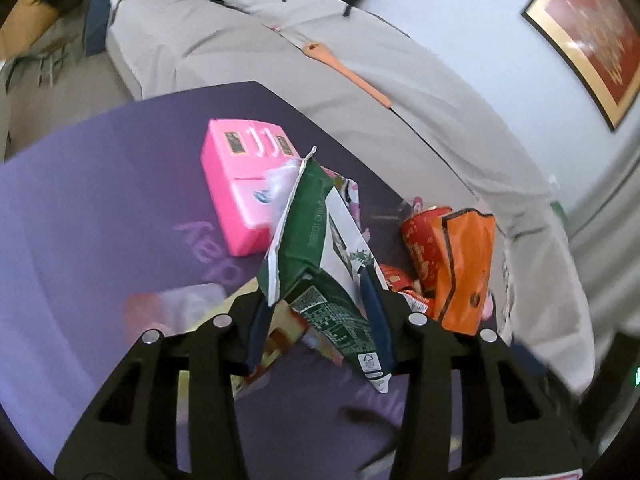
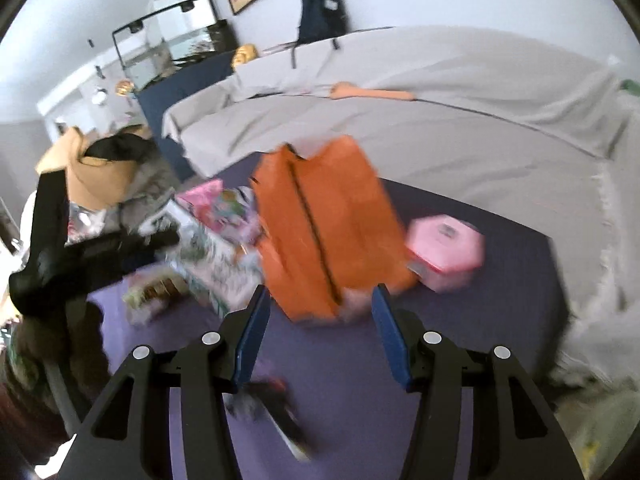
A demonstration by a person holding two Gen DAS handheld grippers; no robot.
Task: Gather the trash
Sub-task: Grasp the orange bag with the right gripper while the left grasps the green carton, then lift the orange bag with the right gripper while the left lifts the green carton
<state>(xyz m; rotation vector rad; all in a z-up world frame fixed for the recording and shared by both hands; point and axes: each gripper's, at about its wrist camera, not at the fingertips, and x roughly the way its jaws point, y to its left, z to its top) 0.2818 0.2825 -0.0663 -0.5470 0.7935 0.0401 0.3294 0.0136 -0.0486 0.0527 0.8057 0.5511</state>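
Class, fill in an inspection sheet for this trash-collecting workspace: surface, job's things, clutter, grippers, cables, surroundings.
Surface: purple mat, printed lettering.
Job's things: green-and-white carton between the left hand-held gripper fingers; orange packet; red wrapper.
Clutter: pink box.
Grippers: left closed on the carton; right hand-held gripper open, empty, facing the orange packet.
Cables: nothing seen.
Surroundings: grey-covered sofa, dark backpack, framed picture.
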